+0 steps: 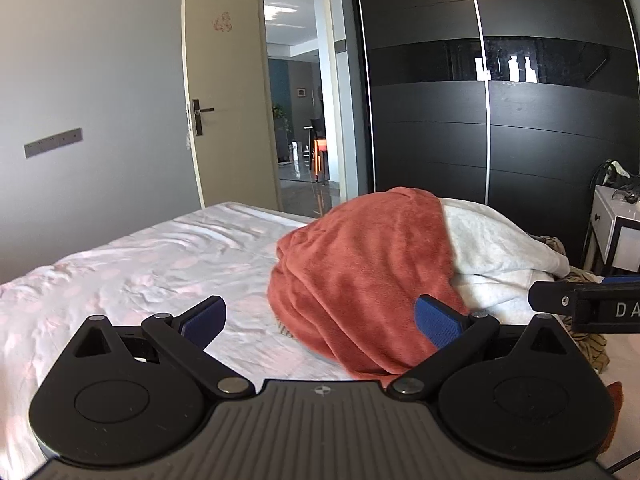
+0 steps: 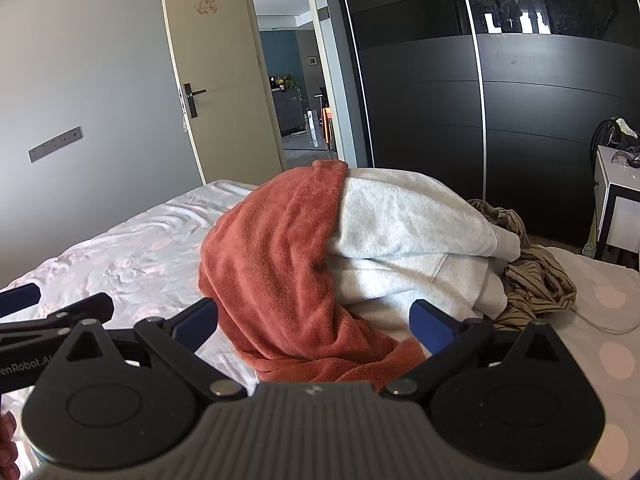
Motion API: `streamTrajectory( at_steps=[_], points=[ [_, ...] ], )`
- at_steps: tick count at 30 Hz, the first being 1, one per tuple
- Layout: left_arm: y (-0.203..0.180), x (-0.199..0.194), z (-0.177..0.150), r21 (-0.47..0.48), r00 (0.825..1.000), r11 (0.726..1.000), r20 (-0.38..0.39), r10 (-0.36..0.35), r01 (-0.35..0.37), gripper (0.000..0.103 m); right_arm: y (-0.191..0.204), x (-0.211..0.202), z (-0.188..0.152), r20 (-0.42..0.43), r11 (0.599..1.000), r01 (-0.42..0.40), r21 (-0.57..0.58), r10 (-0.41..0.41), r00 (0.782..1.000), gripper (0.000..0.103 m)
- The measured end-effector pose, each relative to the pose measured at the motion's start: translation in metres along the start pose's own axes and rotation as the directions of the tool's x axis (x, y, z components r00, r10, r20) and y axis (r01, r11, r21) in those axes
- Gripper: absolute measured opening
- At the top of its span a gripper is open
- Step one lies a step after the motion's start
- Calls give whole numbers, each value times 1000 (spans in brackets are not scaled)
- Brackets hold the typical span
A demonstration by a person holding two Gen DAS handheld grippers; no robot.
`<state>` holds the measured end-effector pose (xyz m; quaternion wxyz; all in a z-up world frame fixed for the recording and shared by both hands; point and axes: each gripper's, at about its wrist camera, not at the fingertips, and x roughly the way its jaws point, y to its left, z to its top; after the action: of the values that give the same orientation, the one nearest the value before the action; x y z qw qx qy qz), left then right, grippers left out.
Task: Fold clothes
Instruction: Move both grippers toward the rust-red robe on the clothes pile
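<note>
Pile: your rust blanket covers the left side of the grey sweatshirt; what's underneath both can't be told.
Striped cloth: you only see a crumpled bit past the sweatshirt, garment type unclear.
Right gripper in left view: cut by the right edge, you get one black arm and part of a label.
Left gripper in right view: cut by the left edge.
Nightstand: cropped at the edge, items on top too small to name.
Door sticker: too small to read.
Hallway: furniture blurry.
</note>
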<state>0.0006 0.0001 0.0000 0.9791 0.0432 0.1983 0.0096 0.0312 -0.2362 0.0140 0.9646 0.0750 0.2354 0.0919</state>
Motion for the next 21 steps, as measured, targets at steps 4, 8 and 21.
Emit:
streamTrajectory(
  at_steps=[4,8,21],
  points=[
    [6,6,1,-36,1000,999,6,-1,1,103,1,4,0,-1,1000,-2,-9,2,1000,102],
    [25,10,6,-63,1000,998,1,30,-30,103,0,0,0,16,1000,-27,-6,27,1000,102],
    [2,-2,0,-50,999,998,-21,26,-27,103,6,6,-5,-9,999,-55,2,55,998,102]
  ],
)
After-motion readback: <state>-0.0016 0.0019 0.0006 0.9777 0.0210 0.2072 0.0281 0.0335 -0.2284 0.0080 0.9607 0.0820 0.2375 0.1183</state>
